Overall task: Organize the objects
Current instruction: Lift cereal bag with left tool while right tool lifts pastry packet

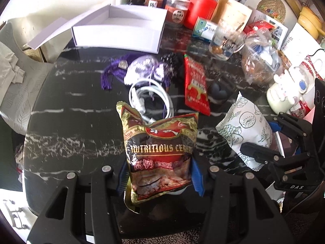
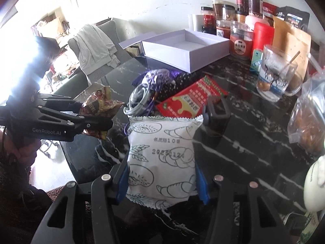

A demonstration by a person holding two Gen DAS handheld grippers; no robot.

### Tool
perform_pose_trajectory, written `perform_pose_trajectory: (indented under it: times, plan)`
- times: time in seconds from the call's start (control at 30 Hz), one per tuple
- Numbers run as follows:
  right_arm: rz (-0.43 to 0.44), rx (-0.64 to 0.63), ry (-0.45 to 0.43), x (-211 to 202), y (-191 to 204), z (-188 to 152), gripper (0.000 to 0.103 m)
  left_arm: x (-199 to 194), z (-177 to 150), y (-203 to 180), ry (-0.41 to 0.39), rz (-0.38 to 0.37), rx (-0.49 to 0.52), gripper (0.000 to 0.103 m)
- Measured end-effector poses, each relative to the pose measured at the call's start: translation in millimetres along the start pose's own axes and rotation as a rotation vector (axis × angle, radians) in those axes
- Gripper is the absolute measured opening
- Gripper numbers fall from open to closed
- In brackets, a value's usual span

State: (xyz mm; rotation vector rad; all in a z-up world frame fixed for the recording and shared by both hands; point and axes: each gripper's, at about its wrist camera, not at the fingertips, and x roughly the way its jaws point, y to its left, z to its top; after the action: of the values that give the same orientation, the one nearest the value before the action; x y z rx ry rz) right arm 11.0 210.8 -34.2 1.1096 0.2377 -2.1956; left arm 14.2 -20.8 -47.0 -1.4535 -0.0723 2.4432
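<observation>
My left gripper point(image 1: 160, 180) is shut on a red-and-gold cereal packet point(image 1: 160, 152) and holds it above the black marble table point(image 1: 71, 122). My right gripper point(image 2: 162, 185) is shut on a white bread packet point(image 2: 162, 158) printed with croissants, held above the table. Each gripper shows in the other view: the right one point(image 1: 262, 148) with its white packet point(image 1: 245, 130), the left one point(image 2: 95, 120) with the cereal packet point(image 2: 99, 103). An open white box point(image 1: 119, 34) stands at the far side of the table; it also shows in the right wrist view point(image 2: 189, 48).
On the table lie a coiled white cable point(image 1: 150, 99), a purple pouch with tassels point(image 1: 142, 69), a red sachet point(image 1: 196, 85) and a small dark object point(image 1: 219, 93). Jars, a red canister point(image 1: 200, 10), a glass mug point(image 1: 227, 40), a snack bag point(image 1: 262, 61) and a white figurine mug point(image 1: 286, 91) crowd the back and right.
</observation>
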Motion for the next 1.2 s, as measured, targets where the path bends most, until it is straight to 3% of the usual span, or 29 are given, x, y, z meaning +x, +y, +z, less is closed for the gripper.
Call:
perform_pose_trajectory:
  times: [0.57,1.2]
  plan:
    - [0.006,-0.106,-0.087,-27.8,9.7,59.9,0.055,-29.3,54.7,0.4,-0.076,0.050,0.050,0.049]
    - [0.018,-0.156,-0.119,-6.8,-8.9,131.2,0.055,-8.9,131.7,13.1,-0.095,0.078,0.113,0.049]
